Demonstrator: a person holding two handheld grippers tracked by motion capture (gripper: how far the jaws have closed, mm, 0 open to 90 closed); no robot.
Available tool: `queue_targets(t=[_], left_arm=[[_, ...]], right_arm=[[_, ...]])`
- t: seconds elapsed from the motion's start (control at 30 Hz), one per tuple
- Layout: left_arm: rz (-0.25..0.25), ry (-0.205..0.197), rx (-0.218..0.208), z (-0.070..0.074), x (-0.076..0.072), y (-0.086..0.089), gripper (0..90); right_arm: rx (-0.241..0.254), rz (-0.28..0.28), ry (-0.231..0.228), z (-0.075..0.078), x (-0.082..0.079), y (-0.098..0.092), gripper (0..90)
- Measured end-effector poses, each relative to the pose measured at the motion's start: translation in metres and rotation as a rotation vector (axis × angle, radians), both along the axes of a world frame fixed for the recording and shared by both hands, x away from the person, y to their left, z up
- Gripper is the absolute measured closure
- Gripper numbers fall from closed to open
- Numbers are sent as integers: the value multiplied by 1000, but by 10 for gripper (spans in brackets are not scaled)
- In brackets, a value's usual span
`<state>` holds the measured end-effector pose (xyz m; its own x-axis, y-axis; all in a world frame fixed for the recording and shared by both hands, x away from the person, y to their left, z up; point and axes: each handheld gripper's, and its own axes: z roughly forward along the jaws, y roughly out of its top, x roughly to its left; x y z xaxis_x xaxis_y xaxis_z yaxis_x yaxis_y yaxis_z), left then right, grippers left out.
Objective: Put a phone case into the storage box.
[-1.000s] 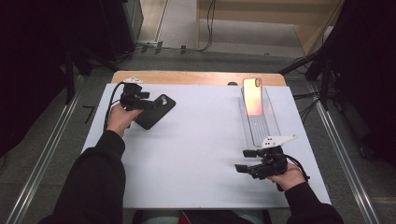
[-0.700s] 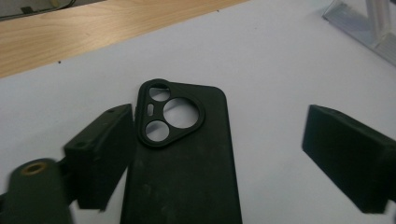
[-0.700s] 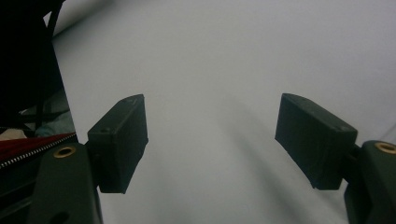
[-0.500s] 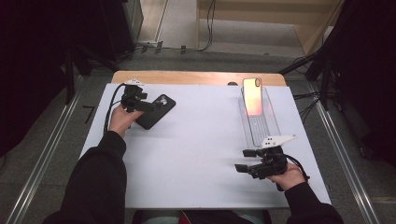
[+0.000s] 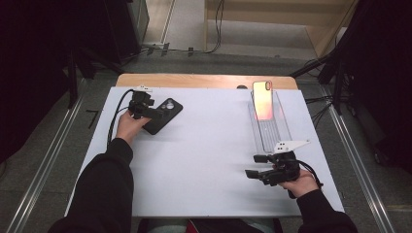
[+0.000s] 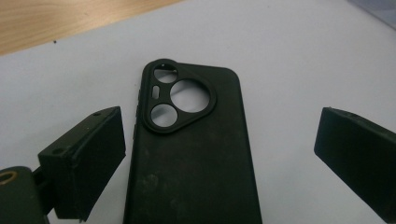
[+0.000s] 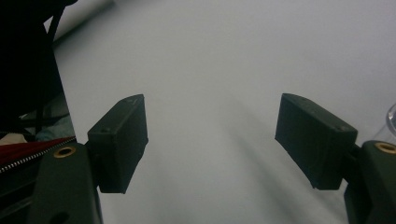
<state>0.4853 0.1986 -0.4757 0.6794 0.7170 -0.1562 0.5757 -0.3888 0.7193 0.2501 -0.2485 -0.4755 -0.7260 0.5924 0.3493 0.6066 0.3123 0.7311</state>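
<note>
We see the black rubbery phone case (image 5: 163, 114) lying flat on the white table sheet (image 5: 209, 160), upper left of the frame. The orange-backed phone (image 5: 262, 99) stands in the clear plastic tray (image 5: 272, 131) at upper right.

The phone case (image 6: 191, 154) looks like matt black rubbery plastic, smooth but scuffed with pale smudges. The left gripper (image 6: 219, 154) has jaws of matt black plastic with faintly rough faces. The desk (image 5: 214, 160) carries a smooth, matt white sheet, with bare light wood along its far edge. The stand (image 5: 269, 128) is clear glossy plastic; the phone (image 5: 263, 99) in it shines orange.
</note>
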Motion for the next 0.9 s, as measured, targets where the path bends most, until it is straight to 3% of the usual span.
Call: queue_targets(t=[0.13, 0.43, 0.57, 0.7, 0.9], left_arm=[[10, -9, -1, -6, -1, 0, 26], [30, -2, 41, -19, -1, 5, 26], [16, 6, 89, -26, -1, 2, 26], [18, -15, 95, -29, -3, 1, 26], [4, -52, 165, -31, -6, -5, 26]], right_arm=[[0, 4, 4, 0, 0, 1, 235], [-4, 14, 4, -1, -1, 3, 234], [-8, 13, 8, -1, -1, 3, 234], [-10, 13, 7, -1, -1, 3, 235], [-15, 15, 5, -2, -1, 4, 234]])
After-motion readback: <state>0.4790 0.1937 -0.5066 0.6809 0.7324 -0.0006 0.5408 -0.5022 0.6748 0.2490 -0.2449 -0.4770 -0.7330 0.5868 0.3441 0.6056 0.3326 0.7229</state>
